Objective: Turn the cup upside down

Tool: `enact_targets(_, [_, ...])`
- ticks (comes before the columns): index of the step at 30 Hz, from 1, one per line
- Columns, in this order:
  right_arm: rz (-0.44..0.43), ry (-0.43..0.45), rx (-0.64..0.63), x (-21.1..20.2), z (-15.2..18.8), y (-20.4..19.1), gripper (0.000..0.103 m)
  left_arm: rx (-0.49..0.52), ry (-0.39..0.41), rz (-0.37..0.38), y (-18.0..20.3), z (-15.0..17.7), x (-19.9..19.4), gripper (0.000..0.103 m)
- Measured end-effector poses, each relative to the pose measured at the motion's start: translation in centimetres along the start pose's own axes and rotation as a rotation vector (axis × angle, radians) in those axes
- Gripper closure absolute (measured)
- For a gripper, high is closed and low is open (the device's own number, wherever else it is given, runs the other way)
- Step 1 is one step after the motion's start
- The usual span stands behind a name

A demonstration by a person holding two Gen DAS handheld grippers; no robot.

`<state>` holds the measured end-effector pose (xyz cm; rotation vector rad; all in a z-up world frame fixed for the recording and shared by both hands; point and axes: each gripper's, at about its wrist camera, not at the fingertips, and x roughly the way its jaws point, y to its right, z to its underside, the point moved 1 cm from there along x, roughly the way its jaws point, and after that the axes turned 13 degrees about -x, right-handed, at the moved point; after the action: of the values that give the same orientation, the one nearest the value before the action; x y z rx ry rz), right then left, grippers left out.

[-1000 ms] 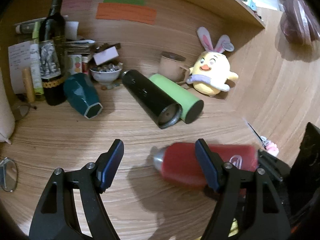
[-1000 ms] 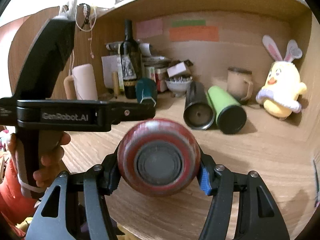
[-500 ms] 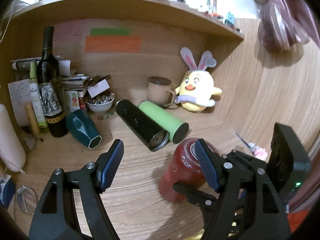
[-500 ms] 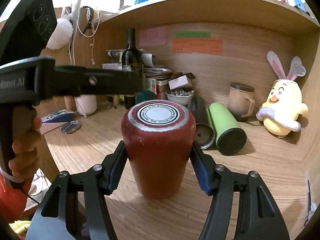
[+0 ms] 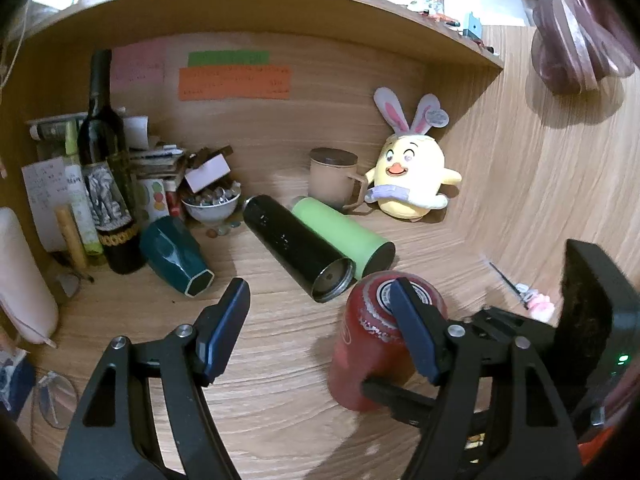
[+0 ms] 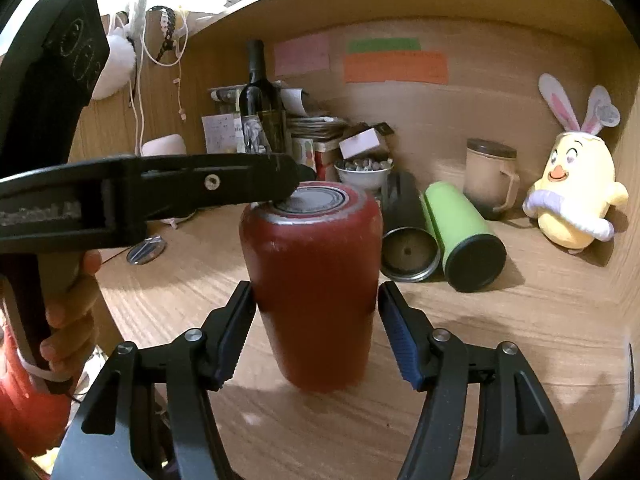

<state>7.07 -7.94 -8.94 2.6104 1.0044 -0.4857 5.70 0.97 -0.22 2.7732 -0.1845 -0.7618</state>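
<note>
The red cup (image 6: 316, 292) stands upside down on the wooden desk (image 6: 500, 336), its silver-ringed base facing up. My right gripper (image 6: 316, 330) is open, one pad on each side of the cup with a small gap at both. In the left wrist view the red cup (image 5: 368, 348) stands at the lower right, partly behind my left gripper's right finger. My left gripper (image 5: 320, 332) is open and empty, to the left of the cup and above it. Its finger crosses the right wrist view over the cup's base.
A black tumbler (image 5: 296, 252) and a green tumbler (image 5: 340, 236) lie on their sides behind the cup. A teal cup (image 5: 176, 256), wine bottle (image 5: 104, 168), small bowl (image 5: 210, 204), lidded beige mug (image 5: 334, 178) and yellow plush chick (image 5: 412, 176) stand further back.
The red cup went from lying horizontal in my right gripper to standing upside down on the desk. My right gripper's jaws have opened off it. My left gripper has tilted up.
</note>
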Motion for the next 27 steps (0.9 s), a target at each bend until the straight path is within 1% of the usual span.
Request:
enact_targets(3, [0.021,0.002,-0.006,-1.2,0.0,0.1,0.037,0.018,0.024,-0.008,0.6,-0.1,-0.8,0.030])
enact_targets(6, [0.050,0.032,0.002,-3.4,-0.2,0.5,0.032,0.027,0.068,-0.010,1.3,-0.1,-2.3,0.030])
enact_targets(8, [0.071,0.052,0.007,-4.6,-0.5,0.7,0.026,0.032,0.094,-0.018,1.8,-0.1,-3.4,0.030])
enact_targets(9, [0.089,0.069,0.012,-5.5,-0.6,0.9,0.024,0.032,0.103,-0.021,2.0,-0.1,-3.9,0.029])
enact_targets(11, [0.110,0.090,0.020,-6.8,-0.8,1.1,0.019,0.028,0.125,-0.032,2.4,0.1,-4.9,0.019])
enact_targets(12, [0.125,0.107,0.027,-7.8,-0.9,1.2,0.017,0.022,0.141,-0.038,2.5,0.2,-5.5,0.010])
enact_targets(13, [0.133,0.116,0.030,-8.3,-1.0,1.3,0.016,0.015,0.156,-0.044,2.6,0.4,-6.0,0.004])
enact_targets(15, [0.159,0.143,0.034,-9.9,-1.2,1.3,0.015,0.011,0.190,-0.062,2.9,0.7,-7.4,0.004])
enact_targets(19, [0.205,0.176,0.032,-12.3,-1.7,0.9,0.014,0.014,0.232,-0.065,3.7,1.5,-9.5,0.000])
enact_targets(21, [0.233,0.192,0.035,-13.4,-1.8,0.6,0.009,0.019,0.246,-0.069,4.2,2.2,-10.5,0.000])
enact_targets(22, [0.247,0.198,0.039,-13.9,-1.8,0.6,0.000,0.020,0.253,-0.072,4.4,2.4,-10.9,0.000])
enact_targets(24, [0.291,0.218,0.052,-15.2,-1.6,0.2,0.000,0.019,0.264,-0.081,4.8,3.1,-11.5,0.000])
enact_targets(27, [0.321,0.229,0.054,-16.7,-1.5,-0.4,0.000,0.013,0.259,-0.072,5.2,3.8,-12.1,0.000])
